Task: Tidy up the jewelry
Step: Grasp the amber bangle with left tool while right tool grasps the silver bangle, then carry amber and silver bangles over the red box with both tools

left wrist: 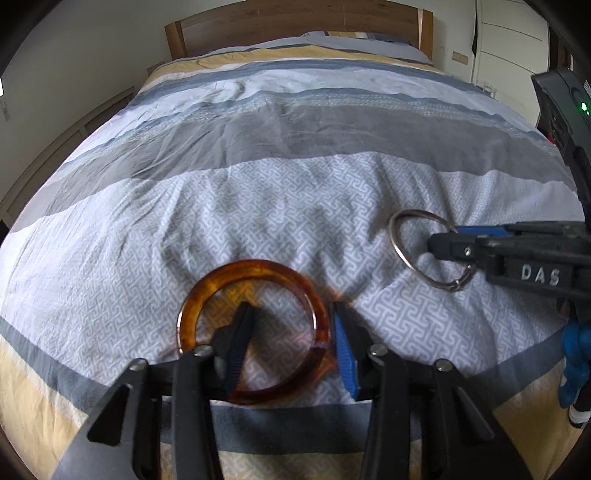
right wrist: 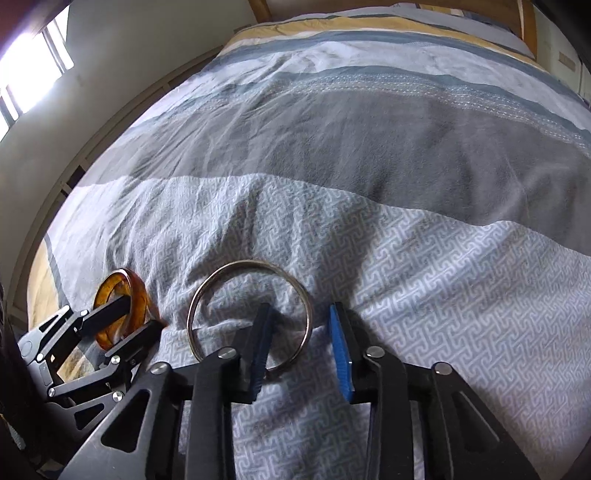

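An amber tortoiseshell bangle (left wrist: 255,273) lies on the patterned bedspread (left wrist: 258,206). My left gripper (left wrist: 293,317) is open, straddling the bangle's right rim: the left finger stands inside the ring, the blue-padded right finger outside. A thin silver bangle (left wrist: 397,240) lies to the right. My right gripper (right wrist: 301,317) is open and straddles the silver bangle (right wrist: 240,266) the same way, left finger inside, right finger outside. The amber bangle (right wrist: 138,291) and the left gripper also show at the left of the right wrist view.
The bed has a wooden headboard (left wrist: 295,26) at the far end. A wall with a window (right wrist: 33,59) is on the left, and white cupboards (left wrist: 517,44) stand on the right. The bedspread's yellow and grey stripes run along the near edge (left wrist: 37,376).
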